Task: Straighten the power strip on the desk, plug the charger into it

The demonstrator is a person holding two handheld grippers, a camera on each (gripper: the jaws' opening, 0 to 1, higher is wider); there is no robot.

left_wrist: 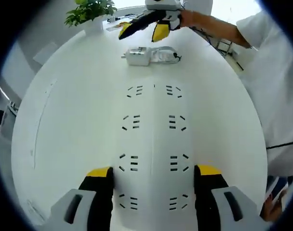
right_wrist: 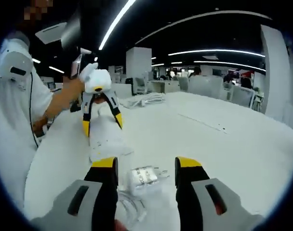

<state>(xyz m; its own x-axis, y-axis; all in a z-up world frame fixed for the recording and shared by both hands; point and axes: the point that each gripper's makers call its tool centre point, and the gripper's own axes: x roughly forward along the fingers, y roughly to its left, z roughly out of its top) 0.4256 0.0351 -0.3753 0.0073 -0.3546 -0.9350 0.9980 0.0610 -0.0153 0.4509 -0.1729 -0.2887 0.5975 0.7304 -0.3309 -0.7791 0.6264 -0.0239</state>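
1. White all over, the power strip (left_wrist: 153, 144) lies flat on the white desk (left_wrist: 74, 120) and runs lengthwise from the near edge toward the far edge in the left gripper view, with two rows of socket slots on its top face.
2. The left gripper (left_wrist: 153, 175) straddles the near end of the strip, one yellow-tipped black jaw on each long side; the jaws are spread apart and whether they press the strip's sides I cannot tell.
3. The white charger (left_wrist: 138, 56) sits on the desk just beyond the far end of the strip, with its coiled white cable (left_wrist: 165, 54) bundled beside it.
4. In the right gripper view the charger (right_wrist: 143, 177) lies between the jaws of the right gripper (right_wrist: 146, 166), which are spread wide and touch nothing; the cable (right_wrist: 132, 204) trails toward the camera.
5. In the left gripper view the right gripper (left_wrist: 141, 29) hovers above the charger near the far edge, held by a person's hand (left_wrist: 192, 19) in a white sleeve.
6. A green potted plant (left_wrist: 91, 12) stands at the desk's far left edge.
7. In the right gripper view another white cable (right_wrist: 146, 100) lies further along the desk.
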